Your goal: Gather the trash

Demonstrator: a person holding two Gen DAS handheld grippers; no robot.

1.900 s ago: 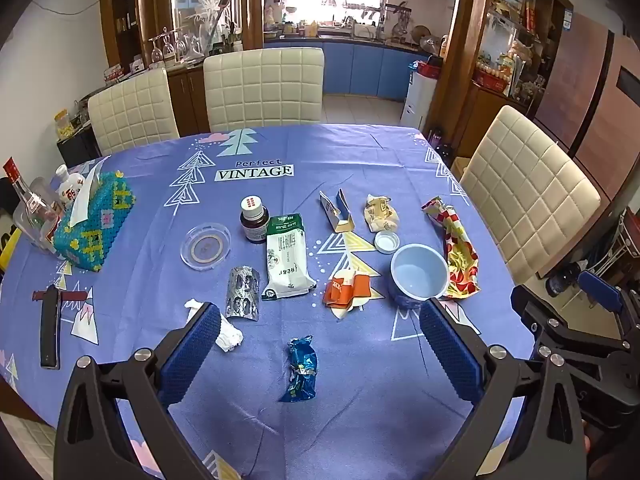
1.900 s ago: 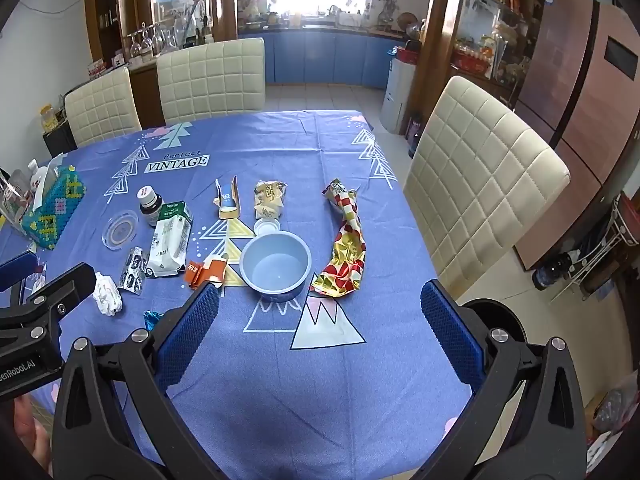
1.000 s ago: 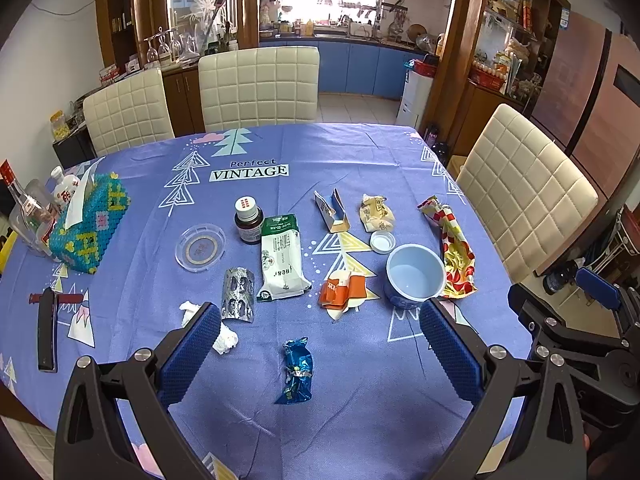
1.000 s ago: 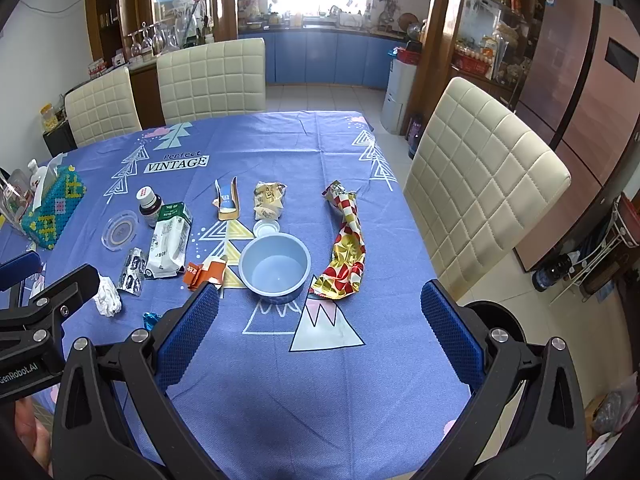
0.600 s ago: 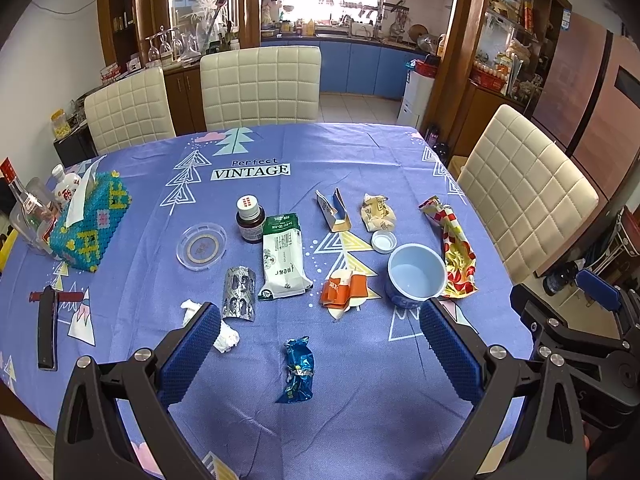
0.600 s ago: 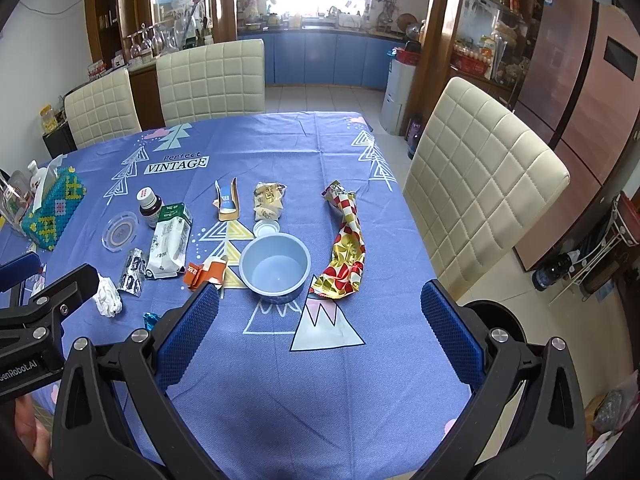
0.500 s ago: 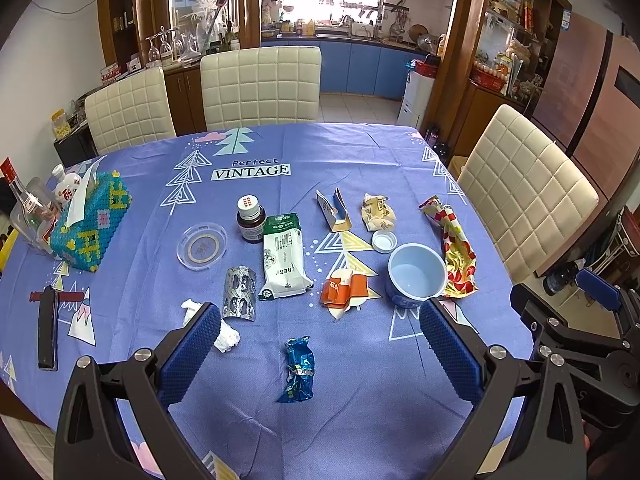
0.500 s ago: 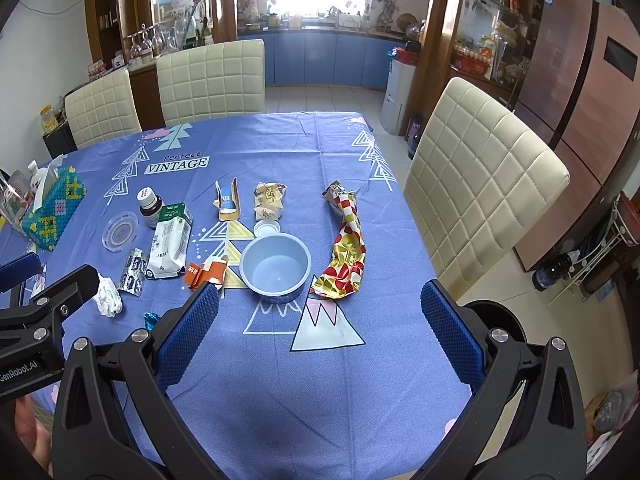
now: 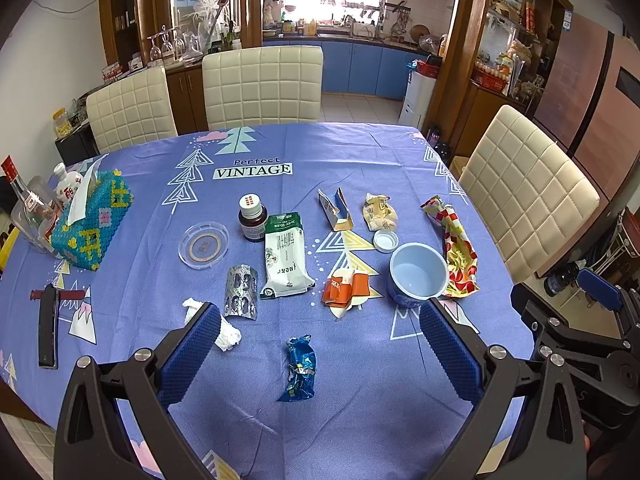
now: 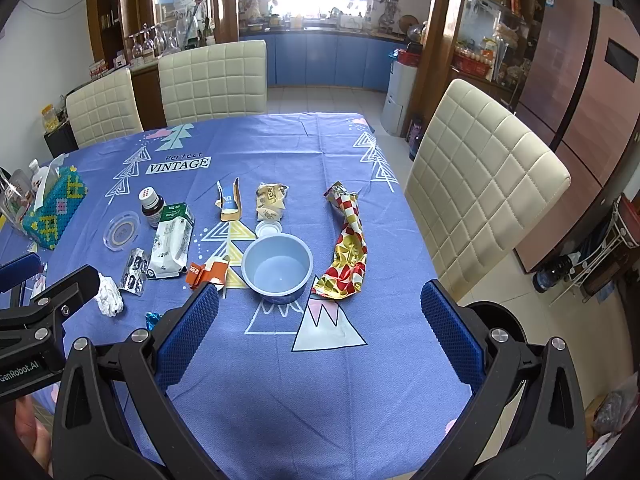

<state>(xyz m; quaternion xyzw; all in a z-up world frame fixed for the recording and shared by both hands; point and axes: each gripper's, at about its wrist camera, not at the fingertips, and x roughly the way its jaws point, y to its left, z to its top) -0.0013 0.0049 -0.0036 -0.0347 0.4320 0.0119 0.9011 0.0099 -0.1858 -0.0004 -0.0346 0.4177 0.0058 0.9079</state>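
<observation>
Blue bowl (image 9: 418, 276) is my landmark. Well left of it lies the white tissue wad (image 9: 228, 334), then the foil blister (image 9: 241, 290), the blue wrapper (image 9: 302, 368) and the orange carton (image 9: 346, 286); the red-gold wrapper (image 9: 456, 246) touches its right. Almost nothing has moved since a second ago, so collecting is not begun. My left gripper (image 9: 316, 346) and right gripper (image 10: 320, 326) stay spread wide and empty.

Each tool (image 9: 320, 350) is black-framed, with blue textured pads (image 10: 187, 330) and silver screws (image 9: 497, 351).
</observation>
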